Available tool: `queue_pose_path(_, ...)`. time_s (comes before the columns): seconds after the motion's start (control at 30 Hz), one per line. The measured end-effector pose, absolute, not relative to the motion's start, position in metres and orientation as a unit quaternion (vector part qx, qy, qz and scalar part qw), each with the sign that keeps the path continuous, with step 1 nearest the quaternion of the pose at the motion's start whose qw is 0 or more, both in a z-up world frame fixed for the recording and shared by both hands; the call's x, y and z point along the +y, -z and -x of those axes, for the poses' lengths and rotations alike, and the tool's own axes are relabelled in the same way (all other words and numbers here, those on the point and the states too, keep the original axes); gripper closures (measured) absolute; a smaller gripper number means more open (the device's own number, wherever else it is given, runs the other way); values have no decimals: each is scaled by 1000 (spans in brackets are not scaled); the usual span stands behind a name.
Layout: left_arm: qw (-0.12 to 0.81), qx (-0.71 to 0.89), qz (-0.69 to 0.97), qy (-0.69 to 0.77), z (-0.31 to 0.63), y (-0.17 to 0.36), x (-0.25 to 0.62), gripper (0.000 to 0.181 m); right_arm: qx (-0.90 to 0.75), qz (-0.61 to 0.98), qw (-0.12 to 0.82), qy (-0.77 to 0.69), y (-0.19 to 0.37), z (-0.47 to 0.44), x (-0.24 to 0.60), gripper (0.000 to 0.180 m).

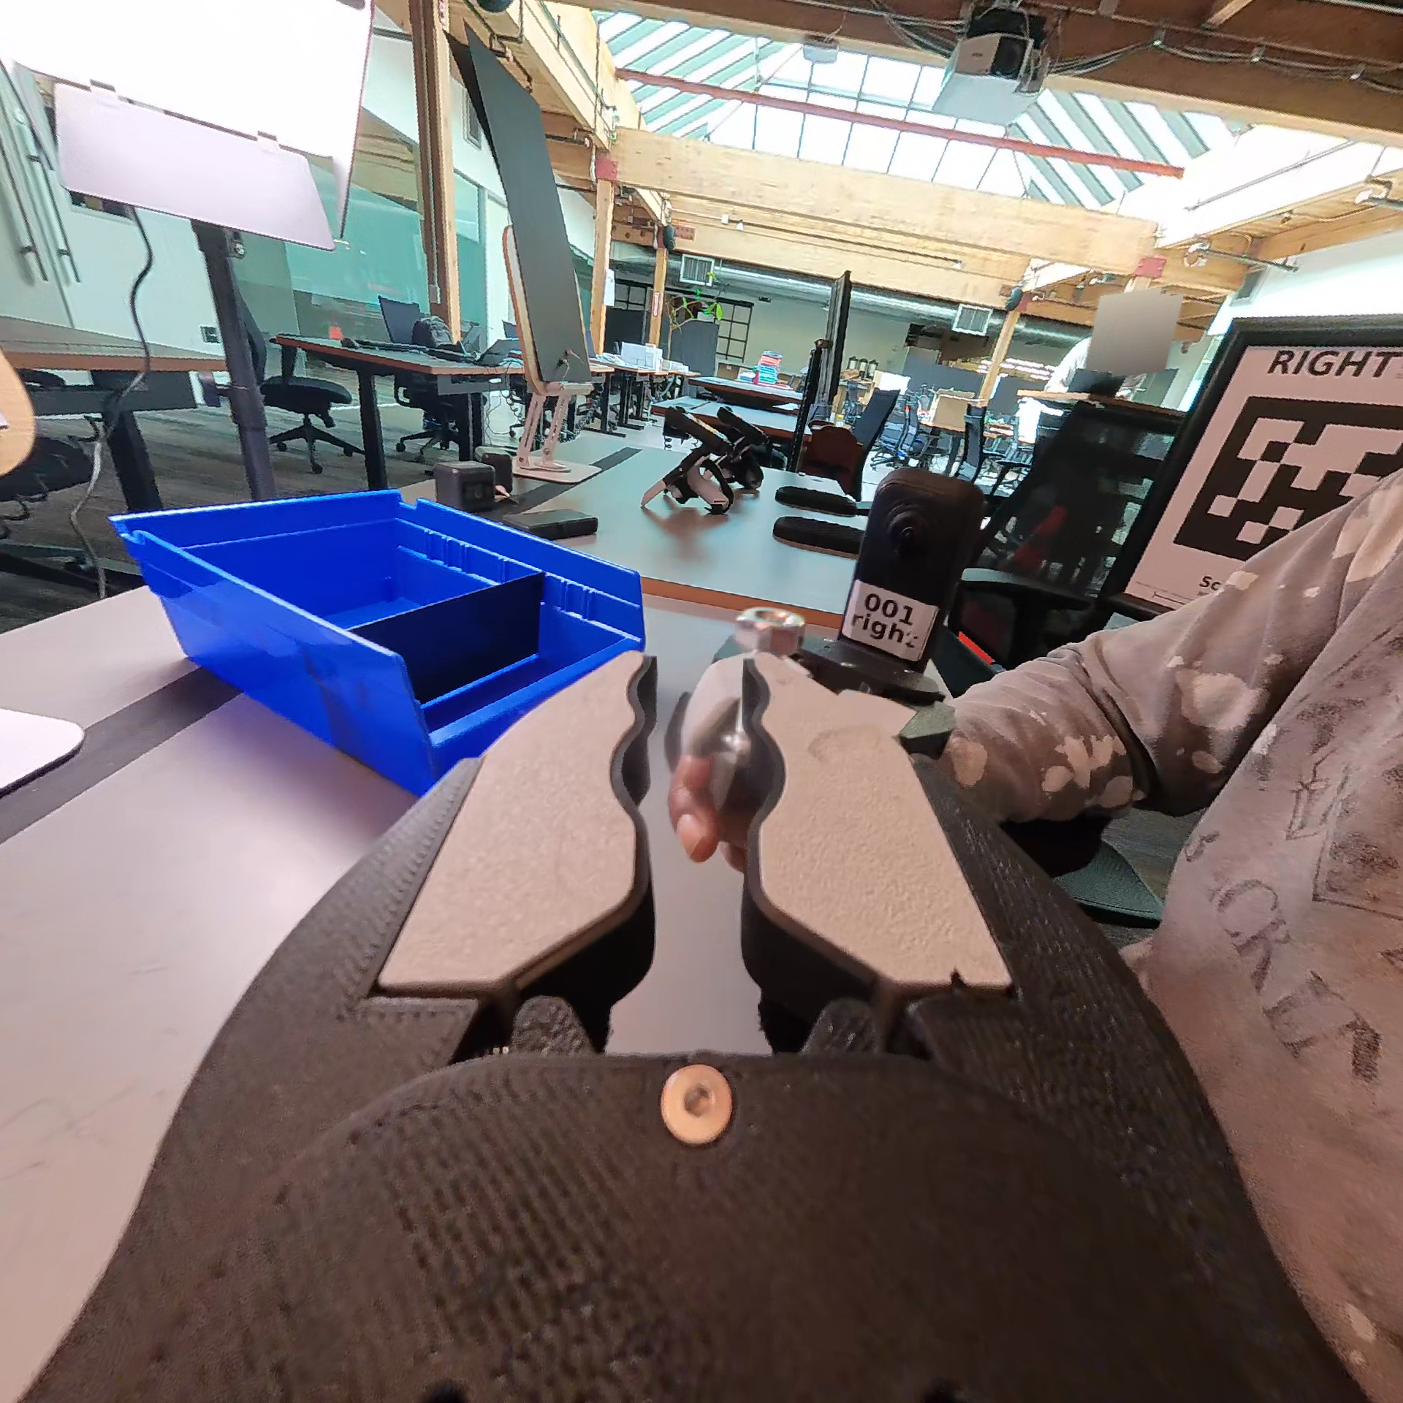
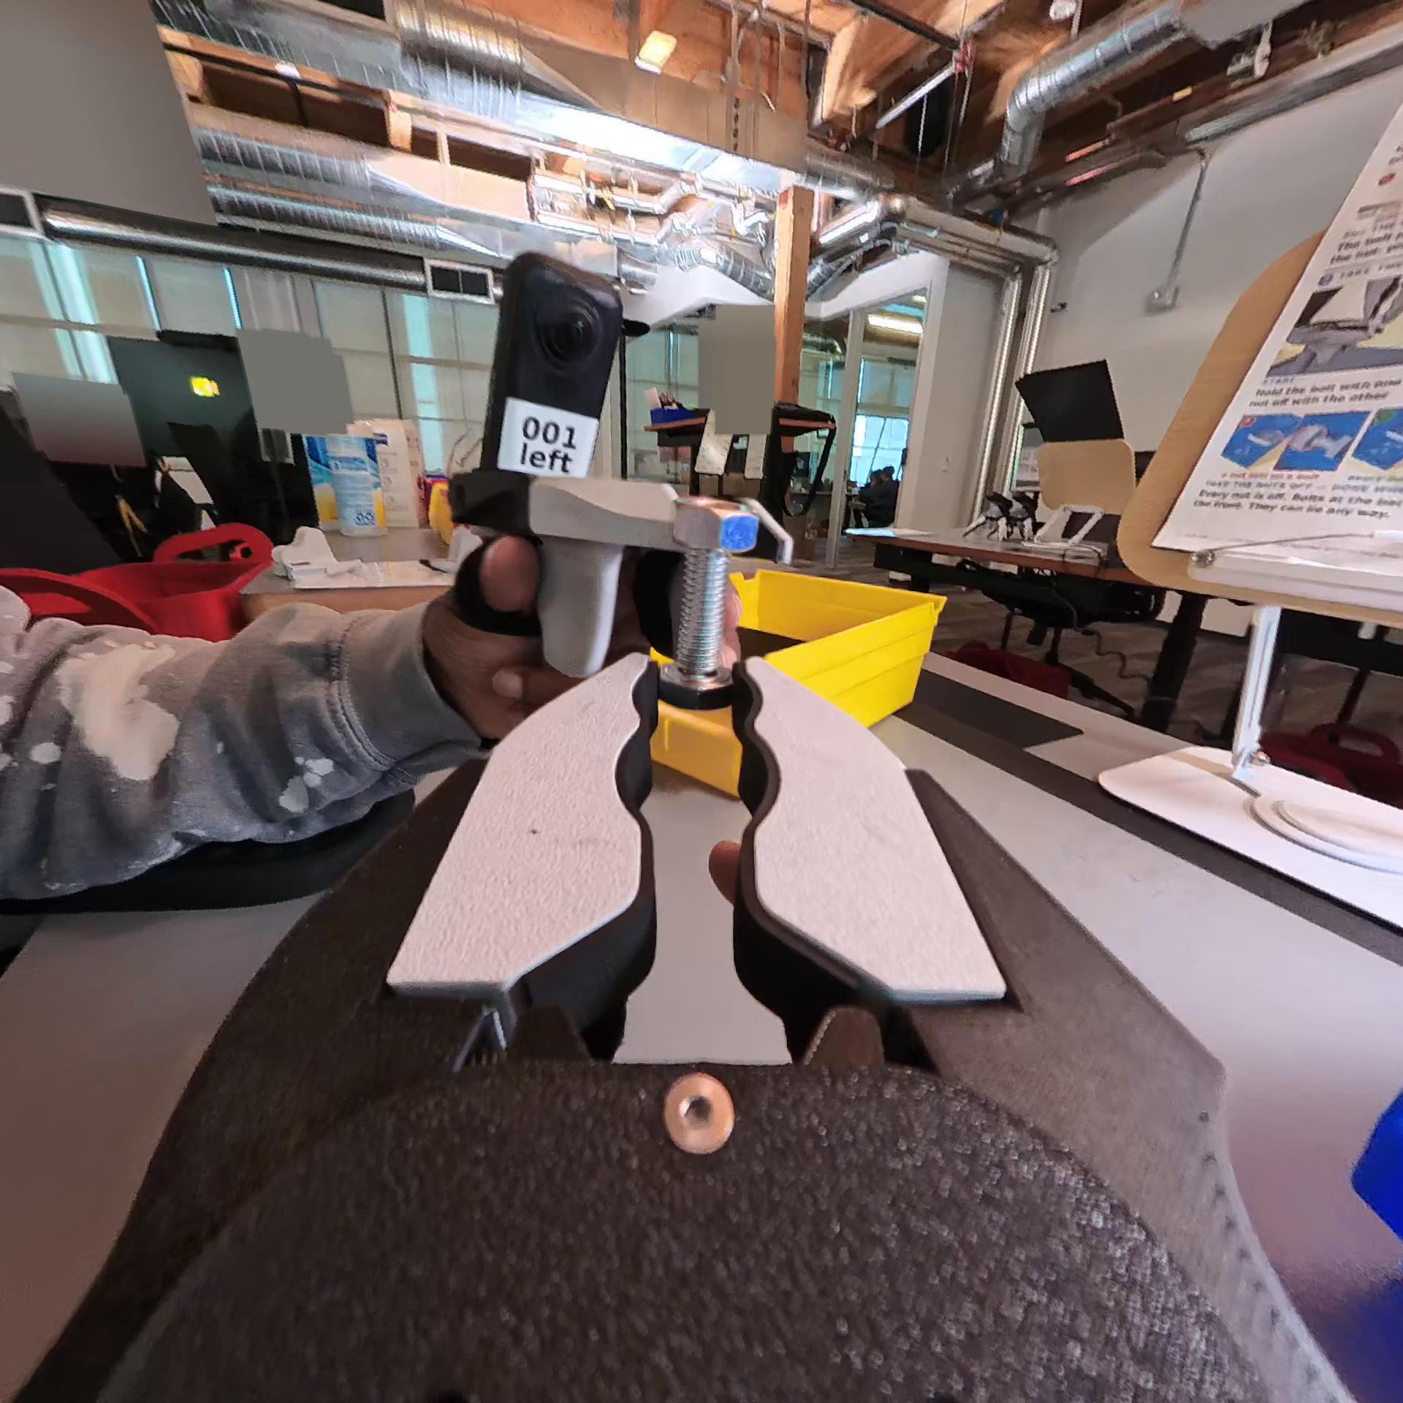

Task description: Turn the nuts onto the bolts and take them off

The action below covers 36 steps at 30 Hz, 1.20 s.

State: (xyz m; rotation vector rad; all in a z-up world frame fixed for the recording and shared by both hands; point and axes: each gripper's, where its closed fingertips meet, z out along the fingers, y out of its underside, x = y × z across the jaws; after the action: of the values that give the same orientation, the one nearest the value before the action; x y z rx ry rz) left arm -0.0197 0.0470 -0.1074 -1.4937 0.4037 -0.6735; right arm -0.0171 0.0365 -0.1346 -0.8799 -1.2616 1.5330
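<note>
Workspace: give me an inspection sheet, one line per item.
Surface: grey table with a dark stripe.
Job's things: bolt hanging head-up; nut at its lower end.
Clutter: blue bin, yellow bin, instruction stand.
Grippers: left tongs clamp the bolt head; right tongs closed on the nut.
Cables: one black cable hanging beyond the table.
Surroundings: open office, desks, chairs, ceiling ducts.
</note>
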Motion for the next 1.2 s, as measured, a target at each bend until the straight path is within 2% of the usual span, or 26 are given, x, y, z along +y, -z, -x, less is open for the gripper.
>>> queue_pose_path(0.4,659,163,651,341,14,105,47,151,-514,358,472,-620,134,16,36,162)
queue_pose_path(0.43,663,141,659,327,23,106,51,160,-507,348,471,-632,128,13,36,162)
queue_pose_path(0.5,668,140,670,292,34,111,54,159,-500,338,475,-640,120,8,35,162)
queue_pose_path(0.83,661,166,645,346,9,104,47,153,-516,361,470,-619,132,16,37,162)
queue_pose_path(1.0,664,138,672,297,32,113,55,160,-492,342,463,-653,120,7,40,162)
queue_pose_path(1.2,655,167,639,367,9,103,44,155,-498,346,458,-650,125,10,39,161)
